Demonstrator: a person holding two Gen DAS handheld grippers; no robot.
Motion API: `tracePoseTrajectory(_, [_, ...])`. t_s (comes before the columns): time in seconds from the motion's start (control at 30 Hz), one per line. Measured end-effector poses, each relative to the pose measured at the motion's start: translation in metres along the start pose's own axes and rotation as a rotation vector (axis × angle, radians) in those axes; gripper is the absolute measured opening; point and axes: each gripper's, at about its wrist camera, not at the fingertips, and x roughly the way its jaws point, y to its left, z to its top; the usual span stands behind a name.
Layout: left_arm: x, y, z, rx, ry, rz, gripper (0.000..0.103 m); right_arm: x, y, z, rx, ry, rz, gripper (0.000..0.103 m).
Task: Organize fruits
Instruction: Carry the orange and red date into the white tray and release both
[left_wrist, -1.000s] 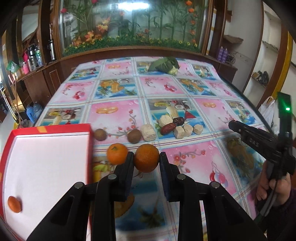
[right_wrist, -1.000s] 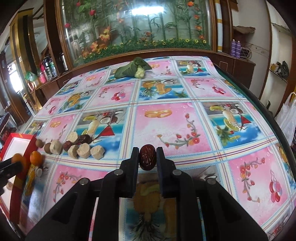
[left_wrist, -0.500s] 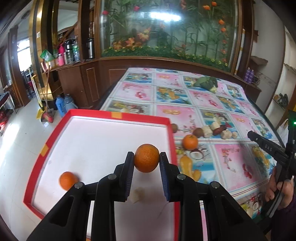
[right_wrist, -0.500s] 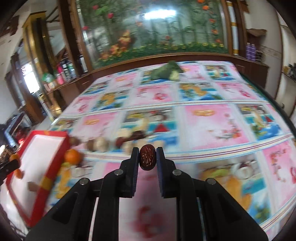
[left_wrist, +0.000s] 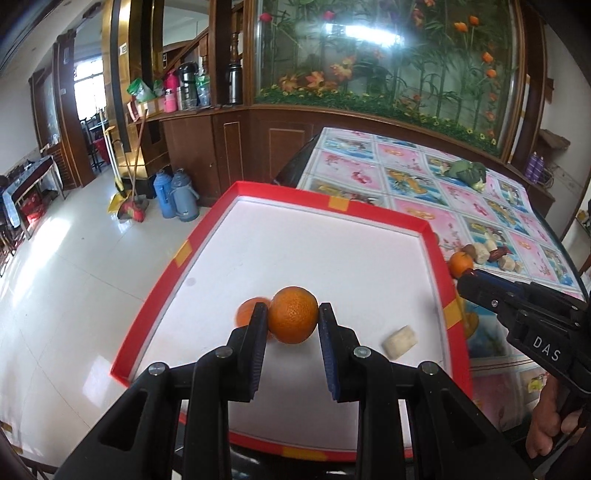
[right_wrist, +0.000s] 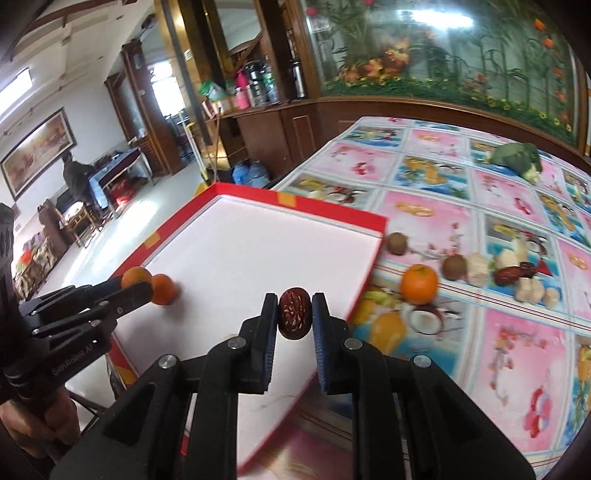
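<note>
left tongs (left_wrist: 291, 321): your fingers are clamped on an orange (left_wrist: 293, 314), held over the near-left part of the red tray (left_wrist: 373, 213)
second orange (left_wrist: 248, 313): in the tray, just behind your left finger, partly hidden; contact with the held one can't be told
right tongs (right_wrist: 294, 314): clamped on a dark red date (right_wrist: 294, 313), over the tray's near right edge
pale chunk (left_wrist: 399, 337): lying on the tray's white floor, right of your held orange
third orange (right_wrist: 419, 283): on the counter (right_wrist: 436, 218), just right of the tray
counter row: two brown round fruits (right_wrist: 454, 266), pale chunks (right_wrist: 476, 268) and more dates (right_wrist: 514, 272), close together right of the third orange
green vegetable (right_wrist: 517, 157): far end of the counter, well apart from the rest
</note>
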Motion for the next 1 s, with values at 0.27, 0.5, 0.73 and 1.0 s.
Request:
tracePoseTrajectory(0.27, [0.007,0.028,-0.004,-0.041,0.019,0.045,0.027,0.016,0.049,-0.012,-0.064,0.070,0.105,0.021])
tracePoseTrajectory(0.5, [0.015,0.036,-0.009,-0.043,0.044,0.066,0.027,0.032,0.070,-0.029,-0.096,0.141,0.149,0.021])
tracePoseTrajectory(0.73, [0.018,0.036,-0.009,-0.048,0.054,0.079,0.028,0.044,0.066,-0.031,-0.086,0.184,0.137,0.021])
tracePoseTrajectory(1.0, [0.011,0.033,-0.006,-0.035,0.022,0.193,0.066,0.031,0.053,-0.027,-0.066,0.156,0.170,0.048])
